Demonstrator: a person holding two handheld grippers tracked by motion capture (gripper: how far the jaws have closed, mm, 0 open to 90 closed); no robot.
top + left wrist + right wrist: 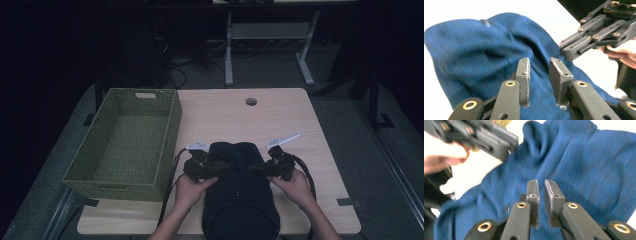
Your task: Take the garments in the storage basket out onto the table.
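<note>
A dark blue knitted garment lies on the table at the near middle edge. The left tool reaches over its left side, jaws spread slightly above the fabric. The right tool comes in from the right, jaws narrowly apart, nothing pinched. A green woven basket sits left.

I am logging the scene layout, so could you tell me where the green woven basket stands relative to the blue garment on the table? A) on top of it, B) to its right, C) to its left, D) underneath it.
C: in the high view the green woven basket stands at the left side of the table, while the blue garment lies to its right, between the left gripper and right gripper.
</note>
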